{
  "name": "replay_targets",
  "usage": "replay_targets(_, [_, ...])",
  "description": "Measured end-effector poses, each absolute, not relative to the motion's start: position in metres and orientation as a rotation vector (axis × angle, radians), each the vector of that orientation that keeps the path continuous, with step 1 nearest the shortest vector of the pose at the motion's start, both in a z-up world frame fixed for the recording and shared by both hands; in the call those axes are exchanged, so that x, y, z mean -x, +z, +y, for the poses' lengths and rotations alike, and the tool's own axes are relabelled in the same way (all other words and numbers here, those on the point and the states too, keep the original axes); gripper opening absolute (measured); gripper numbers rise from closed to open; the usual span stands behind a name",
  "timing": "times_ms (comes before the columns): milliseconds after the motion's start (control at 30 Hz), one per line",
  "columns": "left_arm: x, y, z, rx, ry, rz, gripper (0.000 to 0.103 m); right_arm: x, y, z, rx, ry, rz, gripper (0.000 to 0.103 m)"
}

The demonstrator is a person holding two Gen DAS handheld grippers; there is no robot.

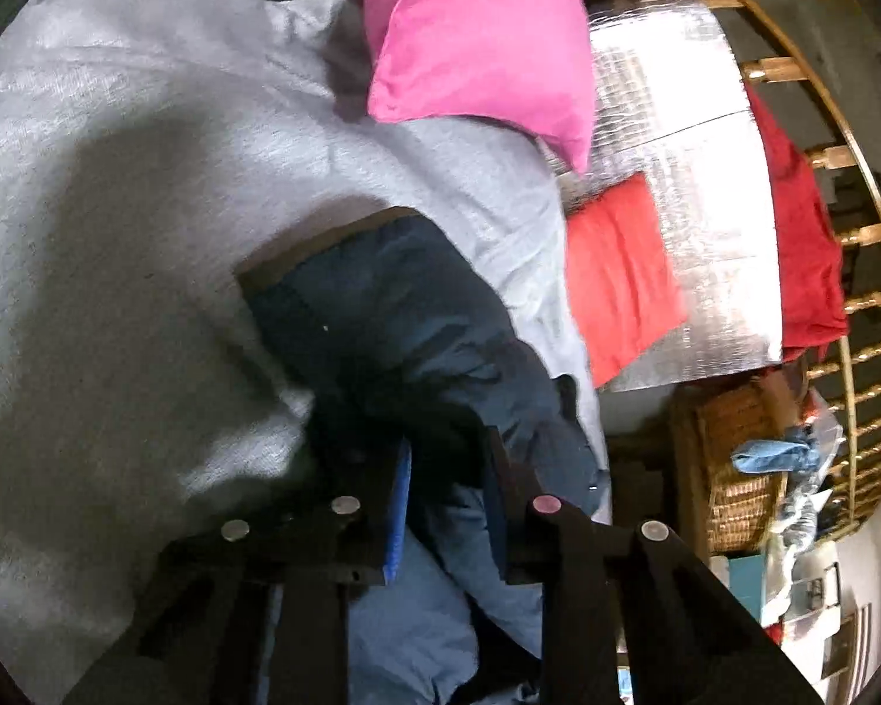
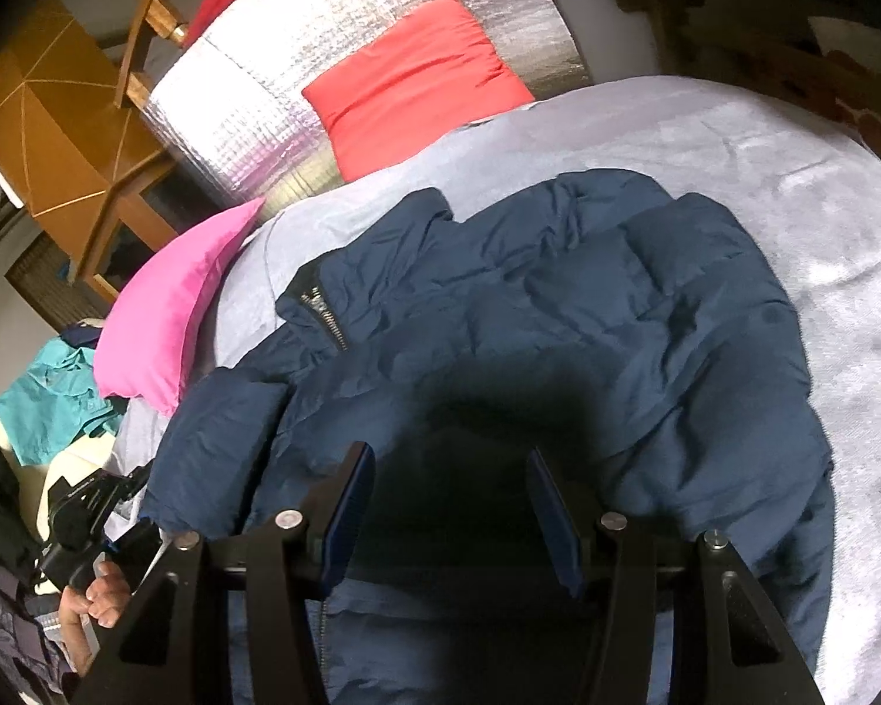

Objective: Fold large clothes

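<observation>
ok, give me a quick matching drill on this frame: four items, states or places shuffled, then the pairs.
1. navy puffer jacket
2. pink pillow
3. red pillow
4. right gripper

A. on the silver quilted foil mat
B. open, above the jacket
C. spread on the grey bedcover
D. at the bedcover's edge beside the jacket's sleeve

Pairs: 1-C, 2-D, 3-A, 4-B

A pink pillow (image 2: pixel 164 317) and a red cushion (image 2: pixel 417 88) lie beside silver foil padding (image 2: pixel 252 100).

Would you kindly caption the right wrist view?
Open right gripper above a navy puffer jacket spread on a grey bedcover.
</observation>
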State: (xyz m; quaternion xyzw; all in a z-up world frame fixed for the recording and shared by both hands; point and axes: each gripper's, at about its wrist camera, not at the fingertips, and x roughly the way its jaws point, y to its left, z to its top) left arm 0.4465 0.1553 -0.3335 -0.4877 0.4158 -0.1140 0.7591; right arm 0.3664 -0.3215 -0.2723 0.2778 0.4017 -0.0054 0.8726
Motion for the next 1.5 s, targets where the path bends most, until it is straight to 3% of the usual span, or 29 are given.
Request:
replay_targets(67, [-0.447, -0.336, 0.155, 1.093, -0.238, 0.923, 0.028, -0.365, -0.272, -0.327, -0.583, -0.020, 0.840, 0.057])
replay_targets(167, [-0.445, -0.340, 0.158, 1.161, -0.249, 0.953, 0.054, -0.362, -0.272, -0.334, -0.591, -0.028, 0.839, 0.057])
replay_targets(333, [-0.442, -0.333, 0.162, 1.161, -0.213, 0.924, 0.057, -0.364, -0.273, -0.335, -0.586, -0.027, 0.847, 0.057])
replay_targets(400, [-0.449, -0.334, 0.161, 1.147, -0.202, 0.912, 0.056, -0.365, -0.274, -0.333, -0.578, -0.024, 0.850, 0.057])
replay_targets(467, [-0.456, -0.338, 0.160, 1.138, -0.202, 0.899, 0.044, -0.365, -0.275, -0.332, -0.569, -0.022, 0.851, 0.057])
replay_targets(500, [-0.459, -0.339, 0.158, 1.127, -0.202, 0.896, 0.033, -0.365, -0.275, -0.331, -0.565, -0.023, 0.852, 0.057])
replay_targets(633, [-0.464, -0.323, 0.147, 1.059, -0.228, 0.825, 0.015, -0.365, -0.275, -0.335, -0.559, -0.034, 0.847, 0.057])
replay_targets(900, [-0.442, -0.225, 0.029, 0.591, -0.515, 0.679, 0.014, -0.358, -0.265, -0.370, -0.606, -0.104, 0.798, 0.057])
replay_targets(1067, [-0.407, -0.218, -0.084, 0.291, -0.728, 0.726, 0.014, -0.349, -0.260, -0.396, -0.644, -0.148, 0.767, 0.057])
replay_targets(1100, [-0.399, -0.222, -0.103, 0.235, -0.754, 0.746, 0.016, -0.347, -0.258, -0.401, -0.652, -0.154, 0.761, 0.057])
replay_targets(1167, [-0.388, -0.237, -0.137, 0.136, -0.798, 0.810, 0.033, -0.344, -0.255, -0.409, -0.667, -0.164, 0.747, 0.057])
replay_targets(1200, [-0.386, -0.244, -0.147, 0.107, -0.812, 0.852, 0.052, -0.341, -0.254, -0.415, -0.677, -0.167, 0.740, 0.057])
replay_targets(1233, [-0.387, -0.252, -0.155, 0.082, -0.814, 0.908, 0.064, -0.340, -0.253, -0.418, -0.685, -0.172, 0.736, 0.057])
replay_targets(1333, [-0.383, -0.259, -0.157, 0.066, -0.827, 1.015, 0.065, -0.337, -0.251, -0.432, -0.734, -0.167, 0.724, 0.057])
replay_targets(1500, [-0.372, -0.236, -0.129, 0.067, -0.850, 0.955, 0.072, -0.331, -0.259, -0.451, -0.903, -0.057, 0.712, 0.057])
